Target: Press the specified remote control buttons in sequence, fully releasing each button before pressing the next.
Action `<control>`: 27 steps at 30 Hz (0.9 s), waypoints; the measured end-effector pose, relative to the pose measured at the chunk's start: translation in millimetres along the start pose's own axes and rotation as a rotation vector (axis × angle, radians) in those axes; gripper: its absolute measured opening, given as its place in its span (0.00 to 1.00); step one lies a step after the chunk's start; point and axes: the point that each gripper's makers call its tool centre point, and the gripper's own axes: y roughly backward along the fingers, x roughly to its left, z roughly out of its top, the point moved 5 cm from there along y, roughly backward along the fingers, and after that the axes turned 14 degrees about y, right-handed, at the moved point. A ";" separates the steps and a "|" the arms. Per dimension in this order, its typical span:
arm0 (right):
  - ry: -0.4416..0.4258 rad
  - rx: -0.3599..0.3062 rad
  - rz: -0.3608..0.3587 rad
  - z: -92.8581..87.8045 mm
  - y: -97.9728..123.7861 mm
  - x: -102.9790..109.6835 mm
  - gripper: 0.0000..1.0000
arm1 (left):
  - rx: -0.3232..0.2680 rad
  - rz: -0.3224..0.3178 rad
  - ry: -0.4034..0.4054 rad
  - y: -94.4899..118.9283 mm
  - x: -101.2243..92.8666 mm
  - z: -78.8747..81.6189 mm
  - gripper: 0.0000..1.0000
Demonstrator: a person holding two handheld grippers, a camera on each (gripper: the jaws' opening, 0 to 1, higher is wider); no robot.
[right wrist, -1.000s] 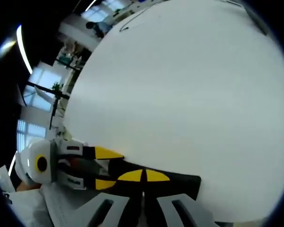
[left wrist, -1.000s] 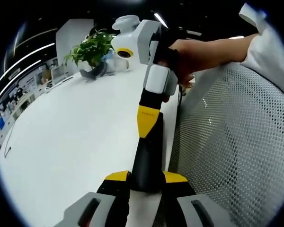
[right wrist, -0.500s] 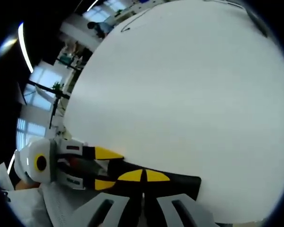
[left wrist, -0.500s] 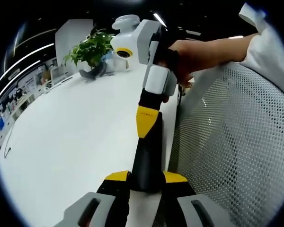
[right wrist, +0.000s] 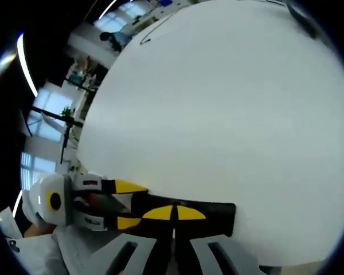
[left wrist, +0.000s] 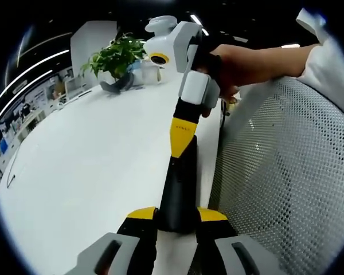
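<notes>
The black remote control (left wrist: 180,192) lies at the white table's (left wrist: 92,172) edge, clamped by the left gripper (left wrist: 178,216). The right gripper (right wrist: 173,214), jaws pressed together, touches it. A potted plant (left wrist: 116,60) stands far off.

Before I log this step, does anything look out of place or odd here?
Nothing spilled or damaged. One oddity: the black remote sits right along the white table edge beside a mesh chair back, its near end clamped by the left gripper, while the right gripper, jaws shut, touches its far part.
</notes>
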 end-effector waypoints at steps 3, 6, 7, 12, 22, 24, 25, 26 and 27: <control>0.011 0.019 0.018 -1.7 -3.1 3.8 0.00 | -0.001 0.001 0.000 0.0 -0.2 -0.2 0.25; 0.032 0.052 0.016 -5.3 -5.6 6.7 0.00 | -0.003 0.001 0.002 0.1 -0.1 -0.1 0.25; 0.038 0.058 0.012 -6.0 -5.9 6.9 0.00 | -0.004 0.001 0.002 0.2 -0.4 -0.2 0.25; 0.049 0.059 0.006 -6.8 -5.1 6.2 0.00 | -0.003 0.004 0.005 0.1 -0.5 -0.2 0.25; 0.074 0.062 -0.002 -7.5 -5.4 6.3 0.00 | 0.004 0.011 0.018 0.4 -2.0 -0.2 0.25; 0.066 0.061 0.001 -7.5 -5.4 5.9 0.00 | 0.006 0.012 0.021 0.1 -1.8 -0.5 0.25; 0.065 0.062 0.002 -7.5 -5.3 6.0 0.00 | 0.007 0.013 0.022 0.2 -1.8 -0.5 0.25; 0.069 0.064 0.002 -7.3 -5.7 6.0 0.00 | 0.008 0.014 0.025 0.2 -1.9 -0.5 0.25; 0.073 0.065 0.001 -7.2 -5.8 6.1 0.00 | 0.009 0.015 0.026 0.1 -1.8 -0.6 0.25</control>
